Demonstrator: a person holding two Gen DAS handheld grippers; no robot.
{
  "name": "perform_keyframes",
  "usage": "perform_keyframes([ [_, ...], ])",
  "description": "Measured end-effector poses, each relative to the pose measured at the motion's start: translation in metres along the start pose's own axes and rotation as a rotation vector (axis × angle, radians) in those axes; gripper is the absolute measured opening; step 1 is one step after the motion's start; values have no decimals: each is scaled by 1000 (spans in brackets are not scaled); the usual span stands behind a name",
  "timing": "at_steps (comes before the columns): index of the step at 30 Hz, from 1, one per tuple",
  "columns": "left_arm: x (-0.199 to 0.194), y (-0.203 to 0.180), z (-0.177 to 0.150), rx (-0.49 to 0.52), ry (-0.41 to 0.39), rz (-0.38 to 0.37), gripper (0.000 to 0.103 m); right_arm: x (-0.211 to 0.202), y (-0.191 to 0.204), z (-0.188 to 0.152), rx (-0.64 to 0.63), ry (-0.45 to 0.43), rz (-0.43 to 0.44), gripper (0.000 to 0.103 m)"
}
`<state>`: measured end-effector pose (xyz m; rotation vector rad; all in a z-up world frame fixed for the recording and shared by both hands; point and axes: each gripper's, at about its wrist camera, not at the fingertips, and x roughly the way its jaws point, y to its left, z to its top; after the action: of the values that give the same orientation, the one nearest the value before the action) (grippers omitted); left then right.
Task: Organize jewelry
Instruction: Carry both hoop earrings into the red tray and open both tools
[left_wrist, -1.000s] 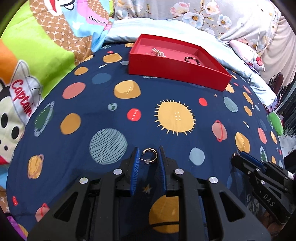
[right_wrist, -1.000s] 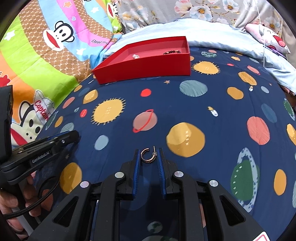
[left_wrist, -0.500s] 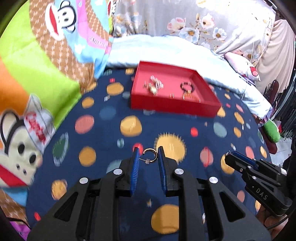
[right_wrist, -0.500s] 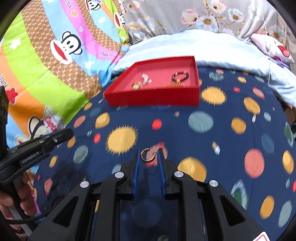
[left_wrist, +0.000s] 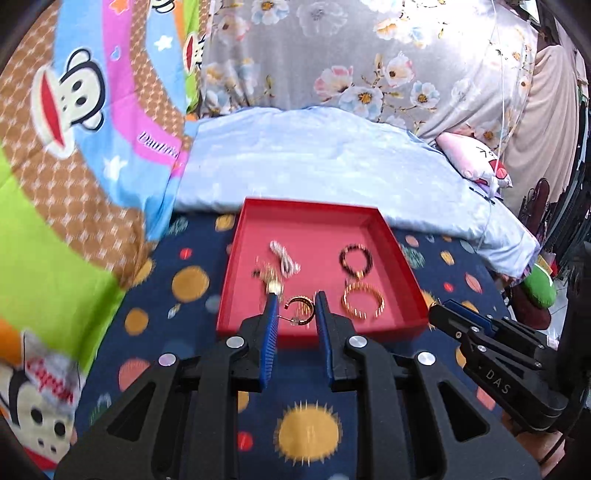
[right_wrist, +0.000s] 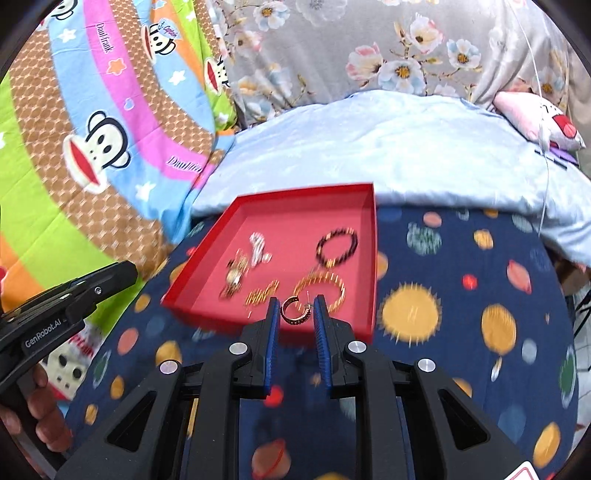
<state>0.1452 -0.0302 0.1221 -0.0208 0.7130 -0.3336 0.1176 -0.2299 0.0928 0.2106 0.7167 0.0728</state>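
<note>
The red tray lies on the planet-print blanket, and both grippers sit at its near edge. Inside it are a dark bead bracelet, a gold bangle, a white piece and a blurred gold piece. The left gripper is nearly closed, pinching a gold hoop earring above the tray's near wall. The right gripper is likewise narrowed on a darker, rose-toned hoop over the same wall, near the bangle.
</note>
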Motion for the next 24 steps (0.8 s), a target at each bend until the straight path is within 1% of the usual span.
perform_keyframes([
  [7,33,-2,32,-8,9,-1,19,25,-4,35,-6,-14,3,18],
  [10,47,-4,42,2,6,26,19,38,-4,45,-14,-10,2,18],
  [14,72,-2,53,2,25,50,19,56,-3,56,-18,-4,-2,18],
  [21,104,-2,60,19,55,85,19,85,-7,64,6,26,15,18],
  [24,115,-1,59,19,71,87,19,95,-8,65,10,35,15,18],
])
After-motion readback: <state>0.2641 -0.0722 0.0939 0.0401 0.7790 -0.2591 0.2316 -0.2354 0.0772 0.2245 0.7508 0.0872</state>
